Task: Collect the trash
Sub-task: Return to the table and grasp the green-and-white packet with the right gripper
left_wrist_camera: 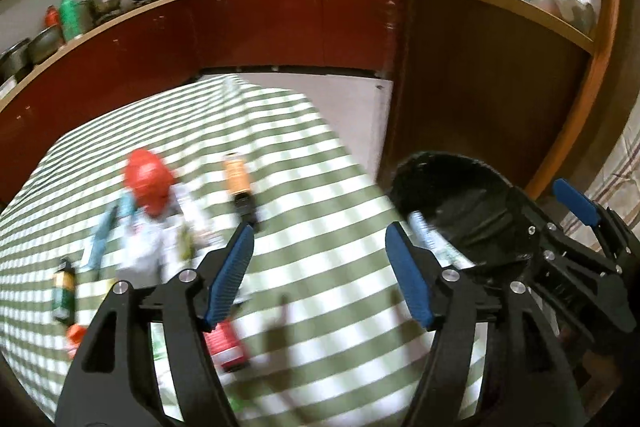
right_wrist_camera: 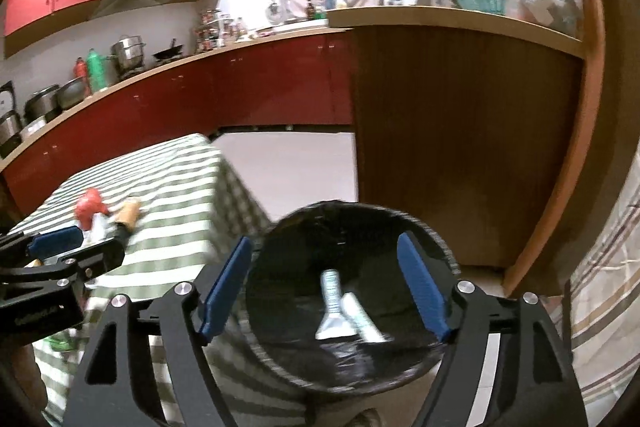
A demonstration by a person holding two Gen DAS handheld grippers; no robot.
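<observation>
Trash target: round black bin lined with a black plastic bag (right_wrist_camera: 352, 291), on the floor just beside the table's right corner. Two flattened silver-white tubes (right_wrist_camera: 332, 303) lie inside on the liner, at about 6 o'clock of the bin mouth in the right wrist view.

Right gripper (right_wrist_camera: 326, 285) hangs over the bin mouth, blue pads spread wide, nothing between them. Left gripper (left_wrist_camera: 320, 273) is over the green-and-white striped tablecloth (left_wrist_camera: 304, 163), pads likewise wide apart and empty.

Still on the cloth, left wrist view:
- crumpled red plastic piece (left_wrist_camera: 148, 183) at 10 o'clock of the left gripper
- orange bottle with black cap (left_wrist_camera: 239, 183) at 11 o'clock
- small red can (left_wrist_camera: 226, 347) under the left finger, 7 o'clock
- dark green can (left_wrist_camera: 64, 287) at 9 o'clock
- white wrappers (left_wrist_camera: 148, 247) between them; too blurred to tell what each piece is

Risks, as judgement:
- Items crowd each other, so closing on one may catch a neighbour or shove it off the table edge.
- Cans and the bottle look round, so they could roll away from a side push.
- Loose cloth may bunch into the pads and drag everything.
- Bin sits close to the hanging cloth; a low swing could knock it.
</observation>
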